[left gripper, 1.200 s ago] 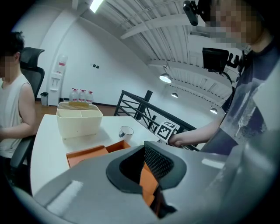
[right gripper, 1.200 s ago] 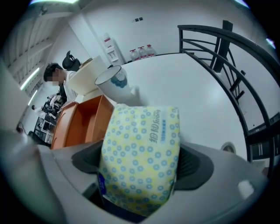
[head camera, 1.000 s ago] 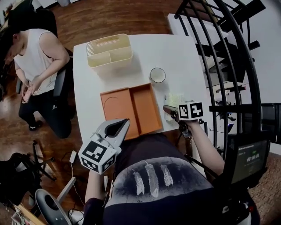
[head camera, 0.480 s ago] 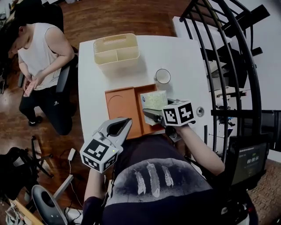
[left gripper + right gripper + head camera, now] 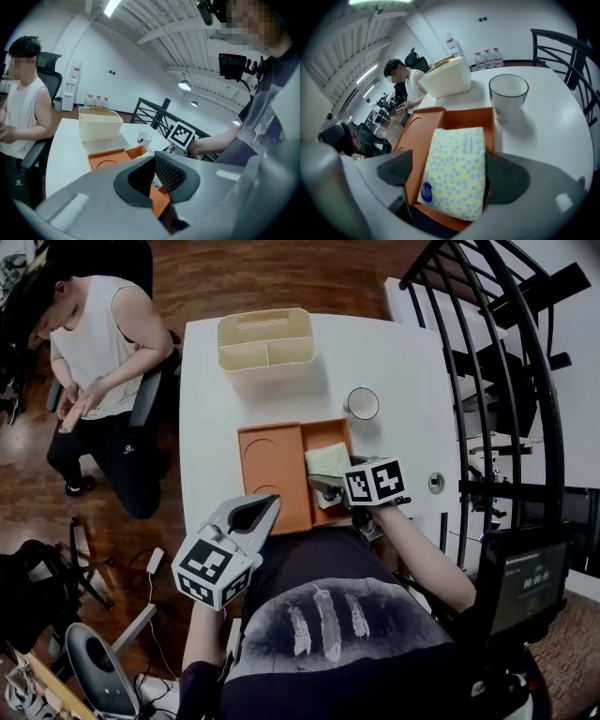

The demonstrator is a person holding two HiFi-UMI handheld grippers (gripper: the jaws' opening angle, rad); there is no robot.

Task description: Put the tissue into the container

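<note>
**Orange compartment waits below the tissue pack (image 5: 454, 173)**

Clamped by its sides in the right gripper (image 5: 451, 180), the pack tilts low over the right compartment of the orange tray (image 5: 267, 465), seemingly for a clean drop. The left gripper (image 5: 154, 161), closed and empty, waits aside.

The tray (image 5: 272, 465) lies at the table's (image 5: 412, 362) near edge, a tissue pack (image 5: 328, 462) over its right compartment. A cup (image 5: 363, 403) stands behind-right of it, a basket (image 5: 265, 339) at the far edge.
</note>
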